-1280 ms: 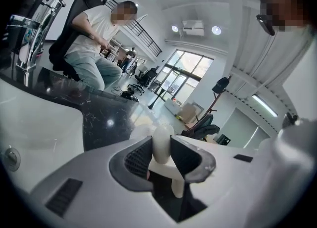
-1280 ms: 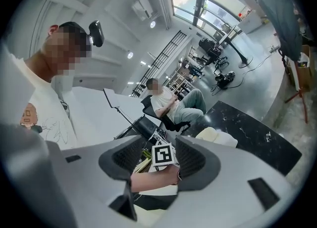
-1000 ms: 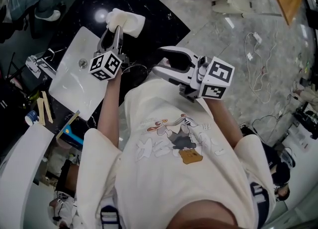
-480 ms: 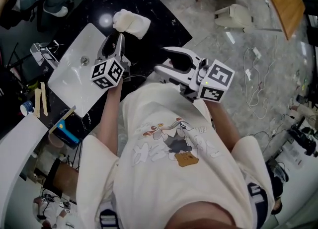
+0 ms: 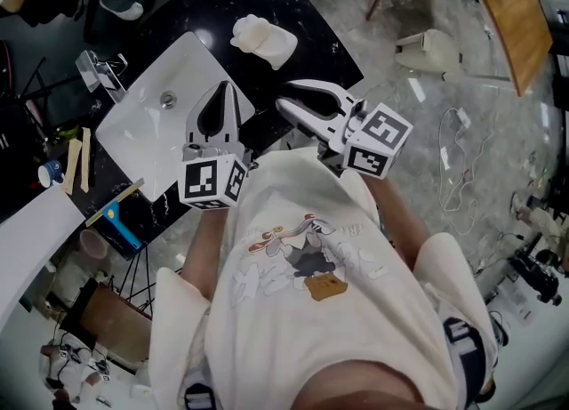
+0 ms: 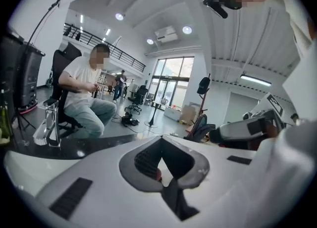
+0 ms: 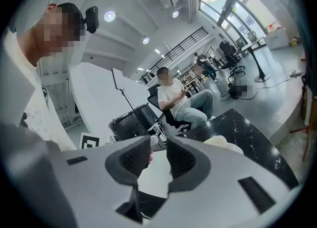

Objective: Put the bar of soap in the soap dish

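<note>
On the black marble counter lies a cream bar of soap resting in a white soap dish. The right gripper view shows them as one pale lump, soap and dish. My left gripper hangs over the sink's near corner, well back from the dish, shut with nothing in it. In its own view the left gripper has its pads meeting. My right gripper points left beside it. In its own view the right gripper has jaws that have just been closing, with a gap left and nothing between them.
A white sink basin with a chrome tap is set into the counter. Wooden sticks and a blue box lie at the left. A person sits beyond the counter. Cables trail over the floor.
The left gripper has drawn back from the soap dish toward my body and risen, and its jaws have shut empty. The right gripper's jaws have narrowed. The soap stays in the dish.
</note>
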A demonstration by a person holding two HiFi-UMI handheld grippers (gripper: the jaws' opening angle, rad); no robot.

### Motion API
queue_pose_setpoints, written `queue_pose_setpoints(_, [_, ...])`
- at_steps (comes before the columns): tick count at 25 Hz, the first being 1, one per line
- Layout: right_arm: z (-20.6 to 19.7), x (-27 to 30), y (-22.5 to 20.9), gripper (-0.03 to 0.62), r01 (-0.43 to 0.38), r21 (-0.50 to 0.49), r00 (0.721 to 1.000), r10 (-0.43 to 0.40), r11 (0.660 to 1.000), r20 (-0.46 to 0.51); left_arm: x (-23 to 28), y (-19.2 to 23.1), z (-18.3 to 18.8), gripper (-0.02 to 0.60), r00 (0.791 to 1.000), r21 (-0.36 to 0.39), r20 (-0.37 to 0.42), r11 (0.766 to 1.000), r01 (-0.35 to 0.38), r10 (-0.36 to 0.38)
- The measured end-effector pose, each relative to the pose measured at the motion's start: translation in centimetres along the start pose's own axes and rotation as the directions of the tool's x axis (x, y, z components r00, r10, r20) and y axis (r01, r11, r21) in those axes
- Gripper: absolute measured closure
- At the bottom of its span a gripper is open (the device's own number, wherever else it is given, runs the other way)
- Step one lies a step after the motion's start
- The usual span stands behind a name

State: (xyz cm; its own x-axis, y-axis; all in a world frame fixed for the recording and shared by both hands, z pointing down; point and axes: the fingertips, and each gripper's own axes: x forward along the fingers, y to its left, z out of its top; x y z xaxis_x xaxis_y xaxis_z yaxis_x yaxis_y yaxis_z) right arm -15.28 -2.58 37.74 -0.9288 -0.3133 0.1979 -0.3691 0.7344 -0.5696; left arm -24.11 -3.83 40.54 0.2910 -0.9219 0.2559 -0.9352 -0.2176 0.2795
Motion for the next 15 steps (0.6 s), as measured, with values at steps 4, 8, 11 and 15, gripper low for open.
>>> queue_pose_setpoints(4, [-0.6,1.5,0.6,0.503,0.004,-0.011,1.000,-0.004,1.000,-0.028,-2.0,0.5,0.5,0.575,1.000,-0.056,0.024,0.998,0.010,-0.008])
queue_pose_setpoints(8, [-1.5,2.1,0.7,0.515,0.047,-0.016,0.998,-0.048,0.999,-0.051,-3.6,1.2,1.5,0.575,0.998,-0.142,0.055,0.989,0.034,-0.027])
queue_pose_setpoints(11, [-1.9,2.0,0.7,0.527,0.102,-0.015,0.994,-0.103,0.995,-0.042,-4.8,1.0,2.1,0.575,0.997,-0.158,0.070,0.987,0.044,-0.033])
queue_pose_setpoints(15, [-0.9,1.3,1.5,0.563,0.140,-0.049,0.990,-0.141,0.989,-0.004,-6.0,-0.3,1.9,0.575,0.998,-0.160,0.057,0.987,0.017,-0.008])
